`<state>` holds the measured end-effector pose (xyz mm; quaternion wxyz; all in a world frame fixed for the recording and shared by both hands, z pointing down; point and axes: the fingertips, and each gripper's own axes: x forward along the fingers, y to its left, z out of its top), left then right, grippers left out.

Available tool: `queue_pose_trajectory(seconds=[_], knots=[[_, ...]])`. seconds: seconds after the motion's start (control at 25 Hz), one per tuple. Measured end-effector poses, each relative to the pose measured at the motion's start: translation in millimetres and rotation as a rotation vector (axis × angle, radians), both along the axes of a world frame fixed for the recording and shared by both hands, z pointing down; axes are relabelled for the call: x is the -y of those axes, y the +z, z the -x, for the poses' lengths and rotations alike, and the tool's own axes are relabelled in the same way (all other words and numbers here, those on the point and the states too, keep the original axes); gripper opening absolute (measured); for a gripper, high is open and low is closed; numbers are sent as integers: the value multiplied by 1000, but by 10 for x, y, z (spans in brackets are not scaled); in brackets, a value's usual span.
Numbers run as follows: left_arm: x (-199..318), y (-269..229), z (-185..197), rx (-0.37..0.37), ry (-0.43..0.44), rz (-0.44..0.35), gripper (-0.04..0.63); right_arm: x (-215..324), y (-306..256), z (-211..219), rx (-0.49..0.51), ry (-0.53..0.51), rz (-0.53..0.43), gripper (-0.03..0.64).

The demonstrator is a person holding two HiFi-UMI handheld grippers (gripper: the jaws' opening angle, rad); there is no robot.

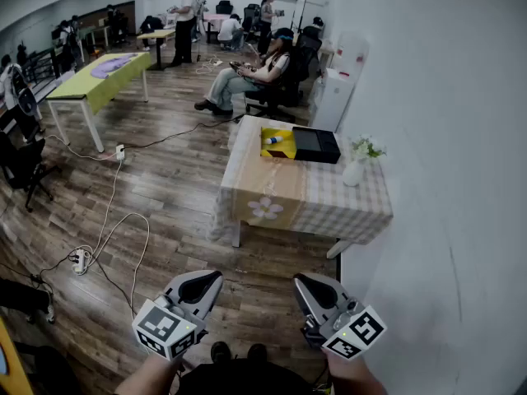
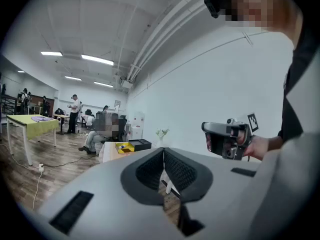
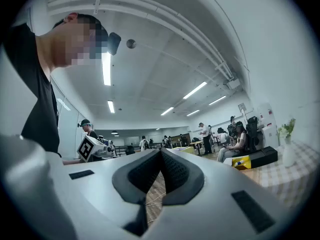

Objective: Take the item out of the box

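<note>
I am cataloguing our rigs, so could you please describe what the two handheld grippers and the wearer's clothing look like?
Both the left gripper and right gripper are light grey shells tapering to a rounded tip, with black textured pads lining the jaws. Each carries a white cube with black square markers at its rear. The person wears a black top.

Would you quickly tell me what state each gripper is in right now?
Left gripper: closed, jaws together, holding nothing.
Right gripper: closed, jaws together, holding nothing.
</note>
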<state>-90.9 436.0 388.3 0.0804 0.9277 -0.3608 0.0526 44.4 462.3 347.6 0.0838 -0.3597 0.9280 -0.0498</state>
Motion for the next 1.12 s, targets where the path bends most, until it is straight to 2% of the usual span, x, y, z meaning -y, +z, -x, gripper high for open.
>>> queue_pose_trajectory(seconds=[0.52, 0.8, 1.12], knots=[[77, -46, 143, -27, 11, -25, 15, 117, -38, 193, 5, -9, -4, 35], [-2, -50, 466, -42, 4, -47, 14, 61, -174, 524, 12, -40, -40, 37], [-36, -57, 874, -56, -28, -41, 15, 99, -178, 950, 10, -98, -8, 38]])
